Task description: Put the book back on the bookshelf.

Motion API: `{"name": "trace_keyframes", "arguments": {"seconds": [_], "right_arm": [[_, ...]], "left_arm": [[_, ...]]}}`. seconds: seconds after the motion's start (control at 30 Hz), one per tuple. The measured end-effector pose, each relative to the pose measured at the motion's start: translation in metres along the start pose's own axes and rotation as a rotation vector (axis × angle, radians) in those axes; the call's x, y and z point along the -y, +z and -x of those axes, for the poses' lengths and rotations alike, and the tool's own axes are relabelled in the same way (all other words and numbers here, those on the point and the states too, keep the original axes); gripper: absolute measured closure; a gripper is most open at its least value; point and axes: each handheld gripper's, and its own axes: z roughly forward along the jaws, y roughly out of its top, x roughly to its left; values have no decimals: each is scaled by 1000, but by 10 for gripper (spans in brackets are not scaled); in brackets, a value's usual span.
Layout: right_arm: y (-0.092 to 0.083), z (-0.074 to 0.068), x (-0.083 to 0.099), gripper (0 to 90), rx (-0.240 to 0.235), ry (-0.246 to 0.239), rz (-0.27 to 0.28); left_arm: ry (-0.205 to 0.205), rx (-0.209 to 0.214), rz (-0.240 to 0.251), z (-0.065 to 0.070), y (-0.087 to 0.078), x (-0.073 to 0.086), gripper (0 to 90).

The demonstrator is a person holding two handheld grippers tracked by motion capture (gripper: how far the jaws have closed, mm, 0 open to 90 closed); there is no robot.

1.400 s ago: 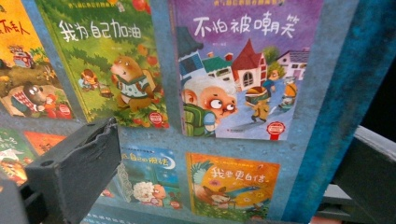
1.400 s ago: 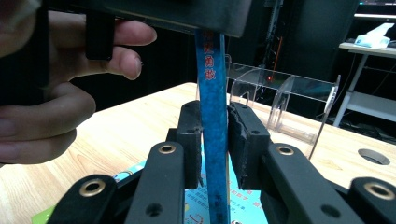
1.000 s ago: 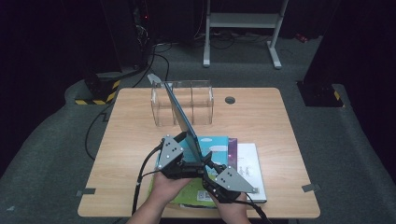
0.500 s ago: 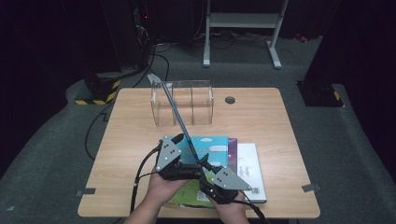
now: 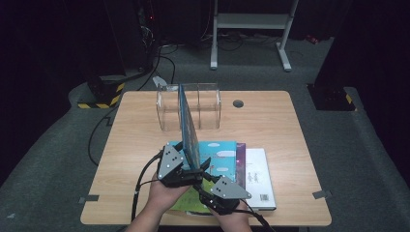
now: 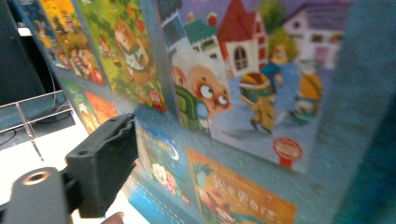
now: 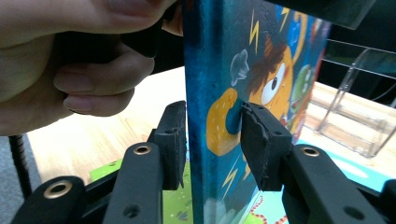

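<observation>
- The picture book [image 5: 188,123] stands on its long edge above the near middle of the table [image 5: 290,130]. A second ago its far end leaned away toward 11 o'clock. Now it points close to 12 o'clock, straight at the clear rack [image 5: 210,108].
- The right gripper [image 7: 212,126] has the book's near edge between its jaws at a narrow setting, one pad against each face. The jaws have eased apart a little in the last second, yet the grip looks intact.
- The left gripper [image 5: 186,166] sits at the book's near end, at 9 o'clock of it. Its jaws have just been closing. One jaw lies along the back cover; the other is hidden, so whether it clamps the book cannot be told.
- The stack of books [image 5: 251,169] lies flat under and at 3 o'clock of the grippers, unchanged.
- Judgement: the book is now squared up with a slot, so a push toward 12 o'clock into the rack should follow.
</observation>
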Motion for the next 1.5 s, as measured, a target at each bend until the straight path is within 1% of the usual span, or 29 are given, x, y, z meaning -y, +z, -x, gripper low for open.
{"name": "trace_keyframes", "arguments": {"seconds": [0.07,0.1,0.2,0.3,0.37,0.4,0.43,0.5,0.6,0.63,0.67,0.73,0.77,0.83,0.87,0.93,0.97,1.0,1.03,1.07,1.17,1.23,1.27,1.33,1.37,1.5], "right_arm": [[-1,-1,1,606,3,3,15],[-3,-1,1,603,6,2,23],[-4,0,2,593,10,10,16],[-9,0,2,582,11,-1,11],[-14,0,4,554,7,-10,7],[-18,0,6,538,9,-29,-1],[-21,1,7,533,15,-43,-5],[-31,4,12,526,36,-54,-18],[-45,11,19,518,55,-24,-6],[-49,15,20,508,73,-26,-10],[-51,17,22,503,93,-39,-13],[-53,25,26,495,142,-53,-34],[-55,34,29,486,162,-40,-60],[-58,45,34,484,185,-26,-72],[-60,51,37,480,207,-26,-77],[-64,66,44,466,246,-20,-85],[-67,79,49,457,272,7,-88],[-67,84,51,450,283,24,-91],[-70,95,56,444,296,79,-100],[-72,103,60,443,317,100,-104],[-77,123,72,438,379,144,-130],[-80,132,79,436,404,165,-142],[-82,137,82,435,414,175,-152],[-85,143,86,434,424,199,-154],[-87,145,87,435,433,201,-158],[-88,147,87,439,450,211,-162]], "left_arm": [[-4,4,-5,0,-1,2,161],[-5,-2,-5,1,-1,3,160],[2,-20,-6,2,-1,4,164],[7,-20,-9,1,-2,5,170],[11,-29,-6,2,-3,6,173],[14,-34,-4,2,-3,6,175],[27,-43,-7,2,-3,7,175],[30,-49,-4,3,-3,7,178],[27,-47,-4,2,-4,8,178],[27,-47,-4,2,-4,8,178],[27,-47,-5,2,-4,8,179],[32,-48,-6,3,-4,8,184],[33,-49,-7,3,-4,8,191],[30,-49,-14,4,-4,8,203],[30,-50,-17,5,-4,9,208],[42,-60,-18,7,-4,9,219],[42,-60,-15,7,-4,9,223],[40,-59,-14,7,-3,10,225],[37,-59,-14,7,-3,10,227],[37,-60,-14,7,-3,10,228],[55,-74,-22,9,-4,10,240],[72,-90,-29,10,-6,11,258],[74,-95,-27,11,-6,12,268],[95,-109,-29,13,-9,13,289],[100,-110,-29,13,-9,13,297],[109,-105,-35,11,-12,14,304]]}}
